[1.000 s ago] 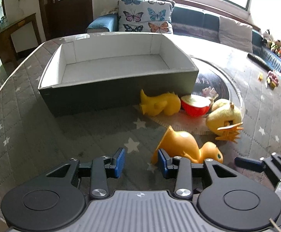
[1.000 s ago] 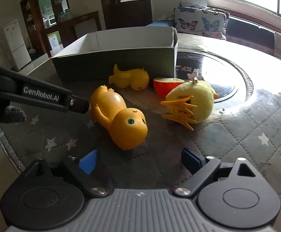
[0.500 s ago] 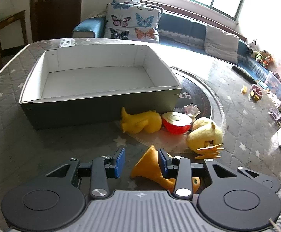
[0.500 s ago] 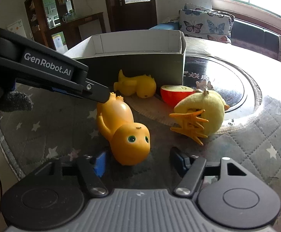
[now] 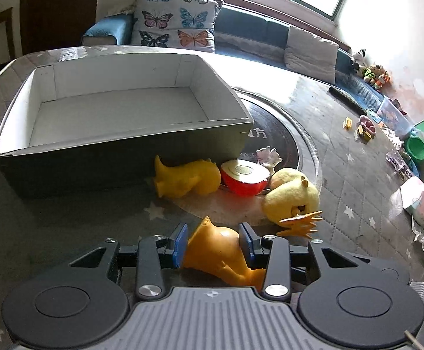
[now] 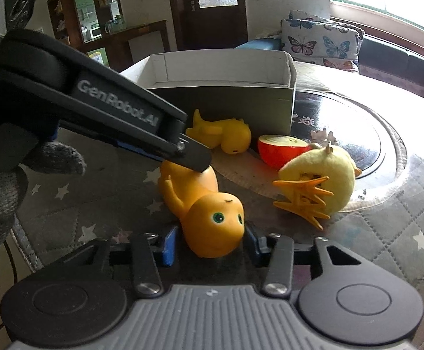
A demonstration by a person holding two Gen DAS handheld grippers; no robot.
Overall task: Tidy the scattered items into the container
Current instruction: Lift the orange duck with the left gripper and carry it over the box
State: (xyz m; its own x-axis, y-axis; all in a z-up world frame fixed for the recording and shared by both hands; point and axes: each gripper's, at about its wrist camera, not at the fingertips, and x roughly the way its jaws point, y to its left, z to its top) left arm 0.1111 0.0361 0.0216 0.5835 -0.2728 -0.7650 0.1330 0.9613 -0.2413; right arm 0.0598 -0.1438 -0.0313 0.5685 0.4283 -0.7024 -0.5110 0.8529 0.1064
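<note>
An orange rubber toy lies on its side on the quilted table. My left gripper straddles its body from the tail end, jaws opening, pads close beside its flanks. In the right wrist view, one finger of my left gripper lies over the toy's back. My right gripper has the toy's head between its closing jaws, with a slight gap at the left pad. Behind stands the empty grey box. In front of the box lie a yellow rubber toy, a red half apple and a yellow plush chick.
A dark round glass turntable sits right of the box. Small toys, a green bowl and a tissue pack crowd the table's right edge. A grey-gloved hand holds the left gripper. A sofa with cushions stands beyond.
My left gripper slid forward over the orange toy and its jaws widened around the body. The right jaws narrowed from wide apart to just around the toy's head.
</note>
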